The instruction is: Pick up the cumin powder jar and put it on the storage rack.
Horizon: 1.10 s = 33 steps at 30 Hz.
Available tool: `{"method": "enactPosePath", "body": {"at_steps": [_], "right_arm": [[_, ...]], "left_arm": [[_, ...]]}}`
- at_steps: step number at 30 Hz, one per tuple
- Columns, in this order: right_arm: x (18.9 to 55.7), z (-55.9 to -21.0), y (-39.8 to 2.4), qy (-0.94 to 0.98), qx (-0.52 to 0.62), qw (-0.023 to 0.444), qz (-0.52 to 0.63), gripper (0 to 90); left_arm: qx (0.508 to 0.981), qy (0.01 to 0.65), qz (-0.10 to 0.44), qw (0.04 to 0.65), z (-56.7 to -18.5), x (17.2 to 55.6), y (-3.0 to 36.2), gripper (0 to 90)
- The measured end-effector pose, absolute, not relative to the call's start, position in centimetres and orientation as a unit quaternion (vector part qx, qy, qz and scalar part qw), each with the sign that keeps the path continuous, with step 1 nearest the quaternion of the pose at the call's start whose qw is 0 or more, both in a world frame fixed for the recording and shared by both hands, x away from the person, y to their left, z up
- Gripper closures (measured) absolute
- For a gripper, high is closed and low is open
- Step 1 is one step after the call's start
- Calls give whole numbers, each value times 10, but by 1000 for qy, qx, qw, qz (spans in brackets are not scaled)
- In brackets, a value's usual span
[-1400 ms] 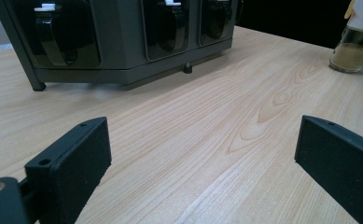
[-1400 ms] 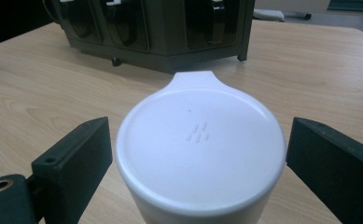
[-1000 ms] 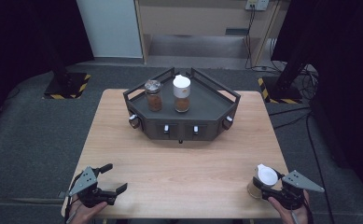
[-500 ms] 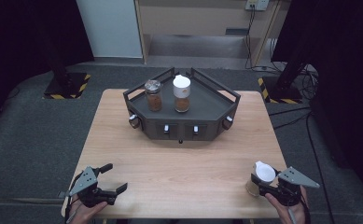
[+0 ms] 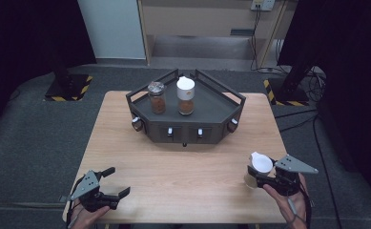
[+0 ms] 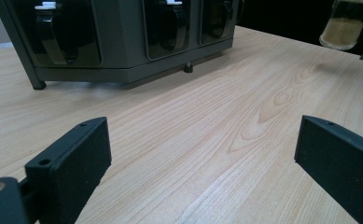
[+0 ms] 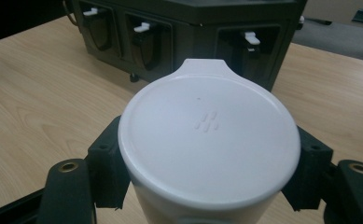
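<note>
A jar with a white flip lid (image 5: pixel 261 163) and tan contents hangs just above the table's near right part, my right gripper (image 5: pixel 255 179) shut on its body. In the right gripper view the lid (image 7: pixel 209 135) sits between the black pads (image 7: pixel 107 168) of that gripper (image 7: pixel 207 191). The left gripper view catches the jar's bottom (image 6: pixel 345 25) clear of the wood. My left gripper (image 5: pixel 118 182) rests at the near left corner, open, with bare table between its jaws (image 6: pixel 202 154).
A dark grey rack (image 5: pixel 221 107) with dispenser slots along its front (image 7: pixel 193 32) stands at the table's back centre. On it are a metal-lidded jar (image 5: pixel 157 98) and a white-lidded jar (image 5: pixel 185 95). Bare wood lies between rack and grippers.
The right gripper has lifted the white-lidded jar off the table and carried it slightly left and toward the rack. The left gripper has stayed put.
</note>
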State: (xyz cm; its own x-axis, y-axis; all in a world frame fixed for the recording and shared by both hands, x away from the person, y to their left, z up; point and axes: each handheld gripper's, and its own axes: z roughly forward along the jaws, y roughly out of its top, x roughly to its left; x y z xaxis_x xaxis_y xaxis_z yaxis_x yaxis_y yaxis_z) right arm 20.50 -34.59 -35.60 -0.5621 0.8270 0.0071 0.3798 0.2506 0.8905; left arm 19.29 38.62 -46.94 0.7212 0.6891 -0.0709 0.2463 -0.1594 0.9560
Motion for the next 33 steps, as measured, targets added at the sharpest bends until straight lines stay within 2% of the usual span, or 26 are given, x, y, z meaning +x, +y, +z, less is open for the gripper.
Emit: {"method": "enactPosePath", "body": {"at_steps": [22,33], "right_arm": [[257,-282,-308,770,376,210,470,306],[279,-257,-292,770,380,208,469,306]], "left_arm": [[736,317,195,566,-470,193,386,23],[736,317,195,566,-470,193,386,24]]}}
